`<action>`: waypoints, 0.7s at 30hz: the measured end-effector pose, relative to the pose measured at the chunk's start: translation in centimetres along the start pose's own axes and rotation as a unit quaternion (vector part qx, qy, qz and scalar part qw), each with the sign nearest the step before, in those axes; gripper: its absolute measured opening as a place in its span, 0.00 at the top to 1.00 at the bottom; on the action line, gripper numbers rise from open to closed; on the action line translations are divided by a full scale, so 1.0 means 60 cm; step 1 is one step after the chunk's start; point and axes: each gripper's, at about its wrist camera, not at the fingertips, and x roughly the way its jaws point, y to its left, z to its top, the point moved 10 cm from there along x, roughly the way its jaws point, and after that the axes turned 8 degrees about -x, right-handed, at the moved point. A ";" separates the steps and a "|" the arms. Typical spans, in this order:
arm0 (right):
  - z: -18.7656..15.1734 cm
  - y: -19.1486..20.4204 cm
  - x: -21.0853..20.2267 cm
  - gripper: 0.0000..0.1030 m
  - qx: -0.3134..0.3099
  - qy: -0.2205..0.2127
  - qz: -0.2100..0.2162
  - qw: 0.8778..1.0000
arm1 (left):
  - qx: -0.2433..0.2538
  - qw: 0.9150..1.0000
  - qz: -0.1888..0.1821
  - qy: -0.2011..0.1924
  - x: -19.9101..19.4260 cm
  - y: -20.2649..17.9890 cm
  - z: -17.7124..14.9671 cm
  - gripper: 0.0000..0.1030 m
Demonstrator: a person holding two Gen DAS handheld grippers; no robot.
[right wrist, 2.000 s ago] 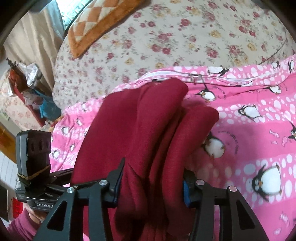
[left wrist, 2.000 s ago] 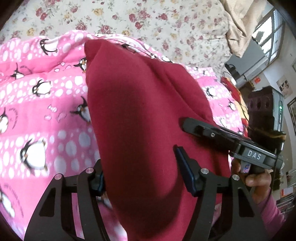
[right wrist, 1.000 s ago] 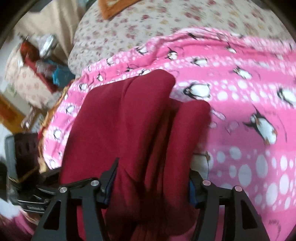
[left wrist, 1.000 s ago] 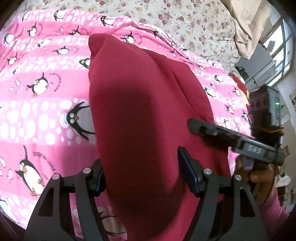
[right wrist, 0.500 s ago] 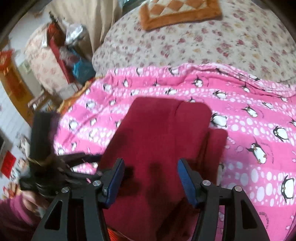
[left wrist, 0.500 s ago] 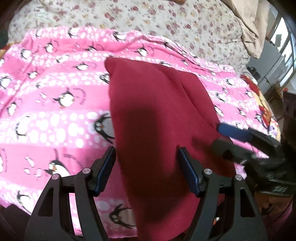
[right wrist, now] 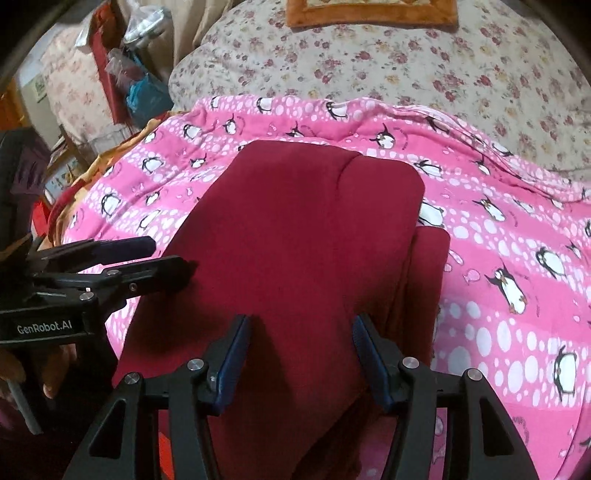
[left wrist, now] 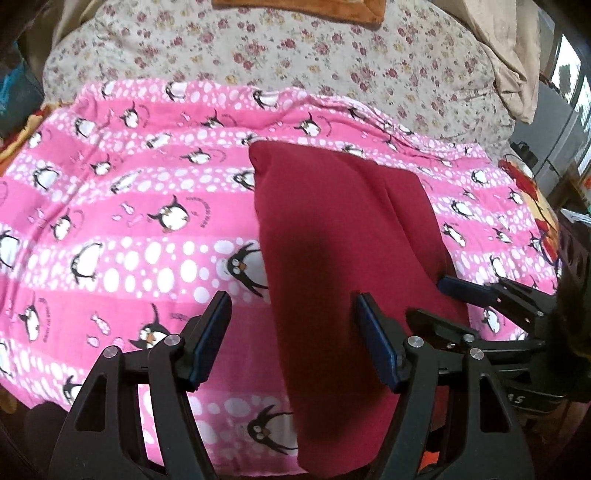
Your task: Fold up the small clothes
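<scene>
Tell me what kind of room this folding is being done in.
Most likely a bedroom: the dark red garment lies on a pink penguin-print blanket spread over a bed with a floral sheet, and an orange cushion sits at its far end.

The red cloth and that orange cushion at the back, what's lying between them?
In the right wrist view, beyond the red cloth: pink penguin blanket, then floral bedspread up to the orange cushion.

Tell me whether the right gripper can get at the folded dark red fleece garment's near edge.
Probably yes: the right gripper hangs open directly over the folded dark red fleece garment, with nothing between. The left gripper sits off to the side.
</scene>
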 end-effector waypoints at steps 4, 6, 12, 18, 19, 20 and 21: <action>0.004 0.002 -0.026 0.45 0.015 -0.011 -0.005 1.000 | -0.007 1.000 0.007 -0.016 -0.012 0.007 0.006 0.32; 0.007 0.002 -0.040 0.45 0.024 -0.019 -0.006 1.000 | -0.007 1.000 0.011 -0.024 -0.019 0.009 0.008 0.32; 0.014 -0.005 -0.072 0.45 0.052 -0.037 -0.025 0.998 | -0.005 0.999 0.017 -0.045 -0.041 0.004 0.012 0.32; 0.012 -0.005 -0.101 0.30 0.079 -0.048 -0.056 0.994 | -0.002 0.998 0.018 -0.059 -0.056 -0.006 0.009 0.32; 0.009 -0.004 -0.104 0.30 0.084 -0.044 -0.058 0.994 | -0.001 0.998 0.018 -0.061 -0.058 -0.008 0.008 0.32; 0.006 -0.003 -0.107 0.29 0.089 -0.039 -0.061 0.993 | 0.000 0.998 0.016 -0.062 -0.061 -0.012 0.007 0.32; 0.002 -0.002 -0.109 0.29 0.094 -0.034 -0.065 0.993 | 0.000 0.998 0.013 -0.063 -0.063 -0.015 0.006 0.32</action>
